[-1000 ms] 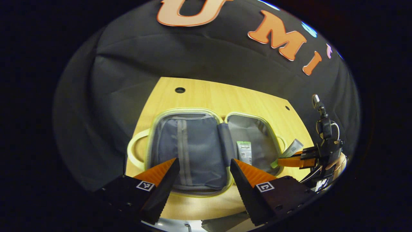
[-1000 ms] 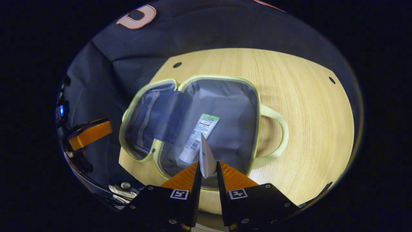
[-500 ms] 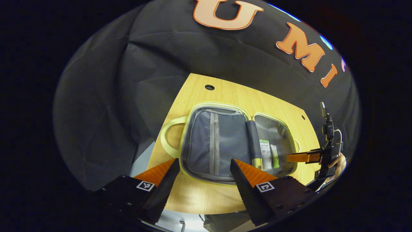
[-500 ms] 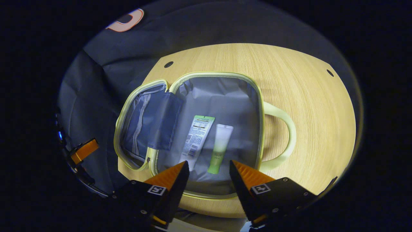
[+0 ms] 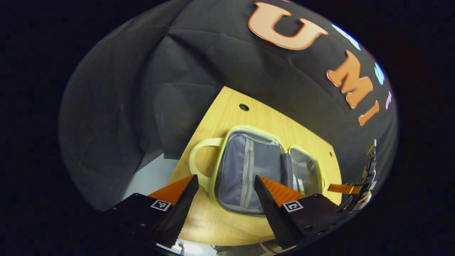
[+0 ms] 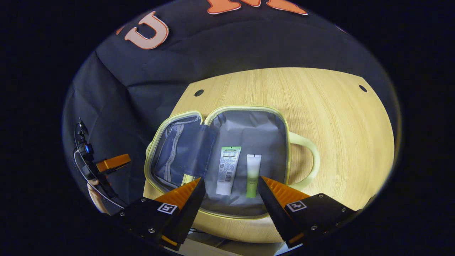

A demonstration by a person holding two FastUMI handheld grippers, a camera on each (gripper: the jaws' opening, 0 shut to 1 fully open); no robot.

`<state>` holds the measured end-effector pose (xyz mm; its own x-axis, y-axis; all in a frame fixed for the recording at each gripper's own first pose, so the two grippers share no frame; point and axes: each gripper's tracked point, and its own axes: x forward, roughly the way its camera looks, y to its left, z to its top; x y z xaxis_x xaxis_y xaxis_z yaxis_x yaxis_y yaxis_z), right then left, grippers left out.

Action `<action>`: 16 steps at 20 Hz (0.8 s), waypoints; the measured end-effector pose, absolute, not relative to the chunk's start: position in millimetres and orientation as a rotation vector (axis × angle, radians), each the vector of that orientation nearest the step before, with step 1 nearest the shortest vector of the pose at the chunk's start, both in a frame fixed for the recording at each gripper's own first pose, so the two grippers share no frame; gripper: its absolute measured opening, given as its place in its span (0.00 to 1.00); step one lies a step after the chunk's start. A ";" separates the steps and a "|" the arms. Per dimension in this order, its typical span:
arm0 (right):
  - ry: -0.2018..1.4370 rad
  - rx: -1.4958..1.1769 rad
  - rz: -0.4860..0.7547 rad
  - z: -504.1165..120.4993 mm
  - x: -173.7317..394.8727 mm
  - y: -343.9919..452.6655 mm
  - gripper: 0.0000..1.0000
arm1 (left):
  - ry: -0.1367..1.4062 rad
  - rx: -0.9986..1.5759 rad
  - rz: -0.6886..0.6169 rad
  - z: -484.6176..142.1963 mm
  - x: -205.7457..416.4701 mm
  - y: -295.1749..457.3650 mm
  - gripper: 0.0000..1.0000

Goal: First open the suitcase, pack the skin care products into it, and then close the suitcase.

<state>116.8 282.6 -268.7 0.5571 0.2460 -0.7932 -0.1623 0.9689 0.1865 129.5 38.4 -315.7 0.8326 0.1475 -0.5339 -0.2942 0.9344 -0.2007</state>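
We noted the suitcase point(image 6: 245, 142) lying open on the table point(image 6: 337, 117), two tubes point(image 6: 227, 170) side by side inside, just ahead of the right gripper point(image 6: 231, 192), which gaped empty; the left gripper point(image 5: 225, 188) likewise.

Probably a recording booth: black cloth wall point(image 6: 149, 81), wooden table point(image 6: 337, 124).

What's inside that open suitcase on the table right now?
In the suitcase's right half lie two tubes side by side: a white tube with a green end and a smaller green-tipped tube. The left half has a zipped pocket; its contents are hidden.
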 end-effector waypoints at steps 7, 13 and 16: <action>0.913 0.137 0.222 -243.7 118.8 278.9 0.96 | 0.458 -0.556 0.208 -322.9 158.3 106.5 0.98; 0.920 0.187 0.199 -236.6 119.1 277.1 0.96 | 0.451 -0.810 0.143 -364.0 181.2 117.0 0.97; 0.929 0.202 0.181 -238.8 118.0 275.8 0.96 | 0.465 -0.865 0.110 -375.6 192.1 113.1 0.95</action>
